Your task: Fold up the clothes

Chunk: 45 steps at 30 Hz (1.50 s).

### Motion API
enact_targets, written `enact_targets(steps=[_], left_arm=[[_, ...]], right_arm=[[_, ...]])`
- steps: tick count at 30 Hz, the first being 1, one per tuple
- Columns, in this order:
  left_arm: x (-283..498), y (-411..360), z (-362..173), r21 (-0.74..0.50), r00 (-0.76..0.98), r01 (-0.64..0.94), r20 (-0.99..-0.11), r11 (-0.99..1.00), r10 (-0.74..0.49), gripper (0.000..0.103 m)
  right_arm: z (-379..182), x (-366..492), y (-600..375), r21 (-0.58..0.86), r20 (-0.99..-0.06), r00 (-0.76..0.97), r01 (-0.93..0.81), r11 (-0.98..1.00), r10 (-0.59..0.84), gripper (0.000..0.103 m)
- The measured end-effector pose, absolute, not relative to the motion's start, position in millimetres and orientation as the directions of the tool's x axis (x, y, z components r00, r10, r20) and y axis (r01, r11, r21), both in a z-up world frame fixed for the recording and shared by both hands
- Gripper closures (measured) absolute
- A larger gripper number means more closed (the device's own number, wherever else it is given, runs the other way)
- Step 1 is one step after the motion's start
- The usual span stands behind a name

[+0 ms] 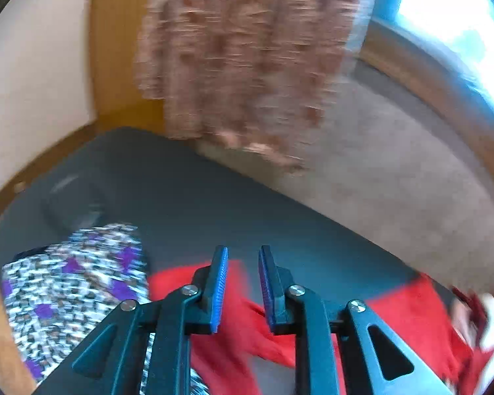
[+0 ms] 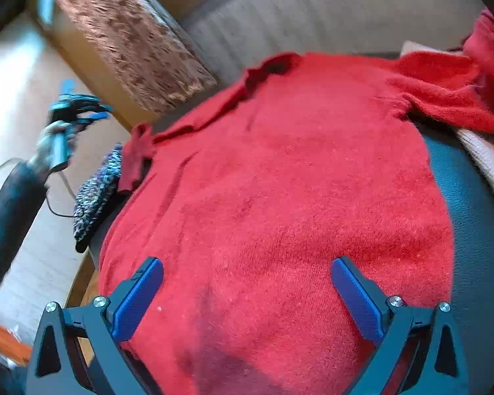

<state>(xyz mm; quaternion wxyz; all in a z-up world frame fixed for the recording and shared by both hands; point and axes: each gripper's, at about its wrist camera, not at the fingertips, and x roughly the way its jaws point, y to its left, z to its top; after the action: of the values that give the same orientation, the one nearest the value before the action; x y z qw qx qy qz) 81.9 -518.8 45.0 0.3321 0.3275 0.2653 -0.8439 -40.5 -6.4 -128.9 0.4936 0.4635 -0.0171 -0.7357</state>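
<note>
Two claws are at work, and neither has cloth in it. Off to the left, the left gripper (image 2: 94, 112) is lifted clear of the table, its jaws a narrow gap apart with nothing between them; a patterned garment (image 1: 72, 293) lies below and to its left. The red sweater (image 2: 280, 181) is spread flat on the dark table (image 2: 477, 230), directly ahead of and under the right gripper (image 2: 247, 296), whose jaws stand wide and empty over the hem. I'd bring the left one back to the loose sleeve (image 2: 138, 158), pinch it near the cuff, and fold it across the body while the right steadies the hem.
</note>
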Motion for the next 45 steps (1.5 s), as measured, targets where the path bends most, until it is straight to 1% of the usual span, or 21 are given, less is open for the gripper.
enact_targets(steps=[1, 4, 6, 10, 12, 14, 16, 18, 20, 22, 25, 27, 30, 33, 34, 36, 39, 40, 43, 45], left_arm=[[82, -507, 39, -0.244, -0.594, 0.695, -0.726, -0.677, -0.347, 0.081], [74, -463, 2, -0.262, -0.627, 0.576, -0.749, -0.774, -0.213, 0.081], [68, -429, -24, -0.269, -0.638, 0.507, -0.756, -0.819, -0.146, 0.081], [68, -378, -56, -0.289, -0.691, 0.429, -0.715, -0.856, -0.105, 0.081], [67, -368, -64, -0.302, -0.713, 0.414, -0.694, -0.859, -0.1, 0.081], [61, -367, -72, -0.301, -0.71, 0.402, -0.699, -0.865, -0.086, 0.081], [54, -371, -85, -0.29, -0.68, 0.415, -0.729, -0.862, -0.081, 0.081], [51, -380, -105, -0.321, -0.647, 0.432, -0.761, -0.843, -0.042, 0.083], [56, -386, -111, -0.355, -0.677, 0.424, -0.735, -0.833, -0.031, 0.083], [57, -389, -111, -0.367, -0.679, 0.42, -0.734, -0.83, -0.019, 0.083], [56, -397, -107, -0.401, -0.681, 0.413, -0.733, -0.818, 0.015, 0.083], [51, -406, -101, -0.435, -0.692, 0.405, -0.721, -0.805, 0.042, 0.082], [31, -415, -95, -0.431, -0.679, 0.385, -0.731, -0.817, 0.065, 0.081], [5, -416, -100, -0.45, -0.659, 0.37, -0.744, -0.813, 0.112, 0.081], [-1, -421, -101, -0.474, -0.667, 0.367, -0.734, -0.8, 0.13, 0.081], [-9, -432, -100, -0.546, -0.711, 0.346, -0.683, -0.763, 0.166, 0.079], [-17, -447, -99, -0.611, -0.76, 0.345, -0.628, -0.712, 0.17, 0.078], [-21, -454, -99, -0.624, -0.771, 0.355, -0.617, -0.696, 0.16, 0.077], [-29, -485, -96, -0.633, -0.791, 0.423, -0.607, -0.648, 0.077, 0.077], [-26, -511, -96, -0.615, -0.769, 0.524, -0.639, -0.589, -0.017, 0.077]], right_arm=[[-120, -44, -9, 0.496, -0.649, -0.087, 0.705, -0.507, -0.756, 0.0], [-86, -56, -35, 0.513, -0.569, -0.064, 0.751, -0.415, -0.82, 0.0], [-69, -70, -67, 0.513, -0.542, -0.04, 0.776, -0.368, -0.839, 0.0], [-52, -111, -135, 0.538, -0.509, -0.001, 0.78, -0.319, -0.861, 0.0], [-54, -138, -168, 0.559, -0.525, -0.002, 0.753, -0.347, -0.851, 0.001], [-64, -163, -196, 0.598, -0.543, 0.018, 0.71, -0.371, -0.84, 0.002], [-76, -184, -217, 0.655, -0.548, 0.069, 0.656, -0.376, -0.834, 0.002], [-86, -193, -236, 0.706, -0.544, 0.146, 0.612, -0.357, -0.826, 0.002], [-90, -196, -256, 0.744, -0.523, 0.214, 0.586, -0.32, -0.825, 0.002], [-86, -201, -273, 0.784, -0.472, 0.231, 0.552, -0.285, -0.851, 0.002], [-67, -217, -290, 0.846, -0.329, 0.208, 0.498, -0.189, -0.921, 0.002], [-58, -229, -293, 0.855, -0.308, 0.174, 0.482, -0.192, -0.935, 0.002], [-45, -234, -281, 0.826, -0.338, 0.131, 0.516, -0.227, -0.932, 0.002], [-44, -230, -248, 0.803, -0.367, 0.103, 0.537, -0.259, -0.924, 0.001], [-46, -228, -238, 0.794, -0.379, 0.097, 0.544, -0.27, -0.92, 0.001], [-52, -223, -215, 0.772, -0.417, 0.085, 0.559, -0.303, -0.905, 0.001], [-65, -215, -181, 0.726, -0.482, 0.062, 0.586, -0.359, -0.874, 0.001], [-69, -211, -170, 0.708, -0.503, 0.052, 0.597, -0.378, -0.863, 0.001], [-80, -196, -146, 0.635, -0.57, 0.012, 0.641, -0.431, -0.821, 0.001], [-90, -189, -137, 0.596, -0.602, -0.006, 0.662, -0.454, -0.798, 0.001]])
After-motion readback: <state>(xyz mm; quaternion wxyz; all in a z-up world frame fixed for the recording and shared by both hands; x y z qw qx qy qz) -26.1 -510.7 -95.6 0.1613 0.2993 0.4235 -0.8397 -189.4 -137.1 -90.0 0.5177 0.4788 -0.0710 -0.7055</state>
